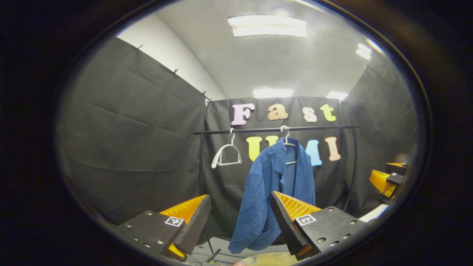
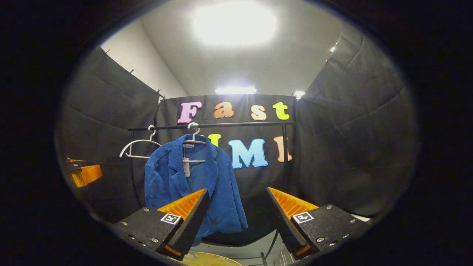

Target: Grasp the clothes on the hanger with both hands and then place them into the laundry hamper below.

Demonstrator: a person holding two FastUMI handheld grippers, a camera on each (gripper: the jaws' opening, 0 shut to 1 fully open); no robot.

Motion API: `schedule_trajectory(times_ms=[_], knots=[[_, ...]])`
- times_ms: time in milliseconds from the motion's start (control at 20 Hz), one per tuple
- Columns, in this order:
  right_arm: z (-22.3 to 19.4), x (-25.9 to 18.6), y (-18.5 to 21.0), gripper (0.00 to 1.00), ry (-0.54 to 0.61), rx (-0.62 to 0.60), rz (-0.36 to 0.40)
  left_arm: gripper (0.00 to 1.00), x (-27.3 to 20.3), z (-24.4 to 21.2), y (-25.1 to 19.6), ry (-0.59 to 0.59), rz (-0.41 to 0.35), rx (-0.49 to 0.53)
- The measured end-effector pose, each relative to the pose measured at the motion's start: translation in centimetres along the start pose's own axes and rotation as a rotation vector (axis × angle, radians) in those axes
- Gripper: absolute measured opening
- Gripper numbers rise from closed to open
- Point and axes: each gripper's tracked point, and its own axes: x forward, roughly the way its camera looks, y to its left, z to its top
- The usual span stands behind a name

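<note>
In the left gripper view your blue jacket (image 1: 271, 192) hangs centre frame from a white hanger (image 1: 287, 142) on the black rail (image 1: 273, 129), its hem low above the pale yellow hamper rim (image 1: 271, 258) at the bottom edge; an empty hanger (image 1: 226, 155) sits to its left. Your left gripper (image 1: 240, 214) is spread wide and grasps nothing, the jacket seen between its orange fingers (image 1: 184, 208). In the right gripper view your right gripper (image 2: 238, 208) is likewise released, the jacket left of centre
</note>
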Motion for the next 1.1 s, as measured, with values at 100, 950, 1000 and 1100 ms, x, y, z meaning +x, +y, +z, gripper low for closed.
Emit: schedule_trajectory(times_ms=[100,950,1000,1100], knots=[[0.4,1.1,-0.2,0.94,0.008,0.018,0.002,0.93,1.0,0.2,-0.8,0.0,-0.004,-0.007],[4.5,18.3,1.8,0.94,-0.047,0.049,0.17,0.93,18.0,1.7,-12.1,0.026,-0.069,-0.058],[4.3,19.3,2.2,0.94,-0.043,0.058,0.184,0.93,18.8,1.3,-12.6,0.033,-0.069,-0.058],[3.9,21.3,3.0,0.94,-0.035,0.073,0.207,0.93,20.4,0.4,-13.5,0.049,-0.069,-0.064]])
